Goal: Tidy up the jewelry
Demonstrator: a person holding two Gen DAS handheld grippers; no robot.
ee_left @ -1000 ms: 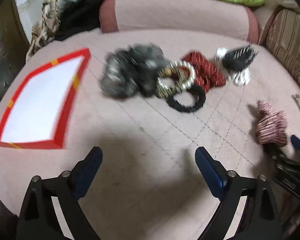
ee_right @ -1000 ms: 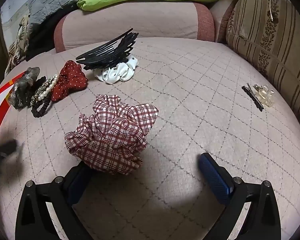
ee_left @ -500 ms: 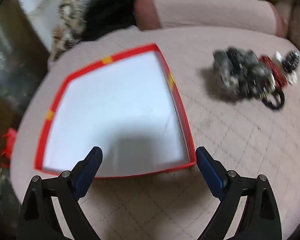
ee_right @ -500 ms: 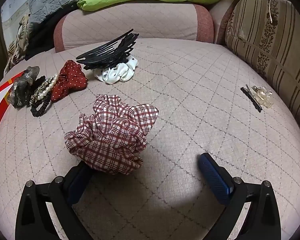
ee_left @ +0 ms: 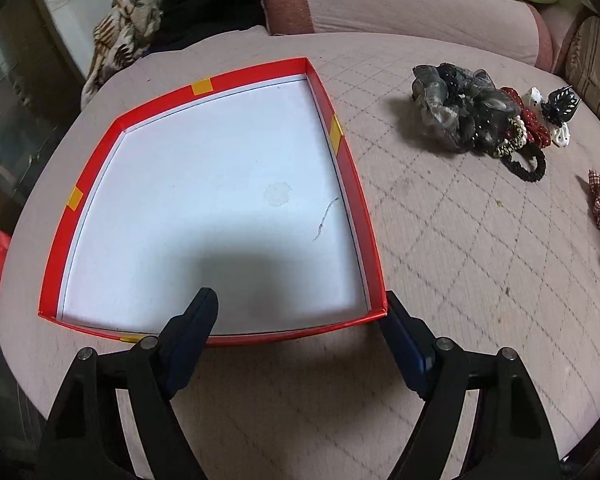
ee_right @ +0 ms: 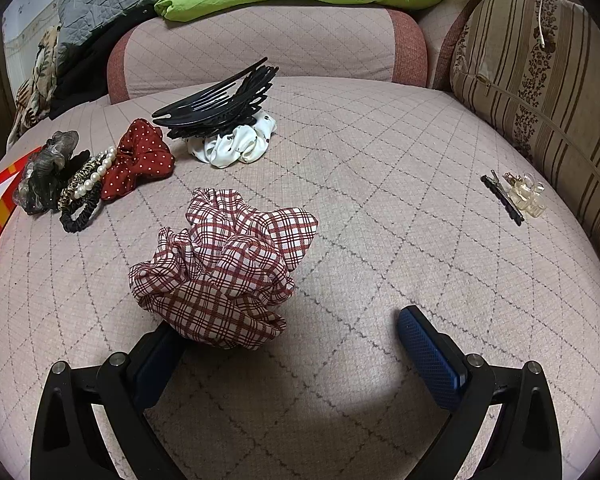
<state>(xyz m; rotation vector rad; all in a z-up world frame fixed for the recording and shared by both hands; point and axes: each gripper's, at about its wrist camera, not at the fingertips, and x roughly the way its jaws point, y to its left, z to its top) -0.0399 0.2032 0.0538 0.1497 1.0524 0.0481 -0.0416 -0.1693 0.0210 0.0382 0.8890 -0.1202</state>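
Showing only in the right wrist view: hair clips [ee_right: 518, 196].

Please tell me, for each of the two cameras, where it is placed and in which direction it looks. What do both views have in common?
Left wrist: sits on the left gripper, looks down over the empty red box; its two open fingers show at the near box edge.
Right wrist: sits on the right gripper, looks along the quilted cushion toward the backrest; its open fingers show, with the plaid scrunchie by the left one.
Shared: the pile with the black scrunchie, the plaid scrunchie and the box.
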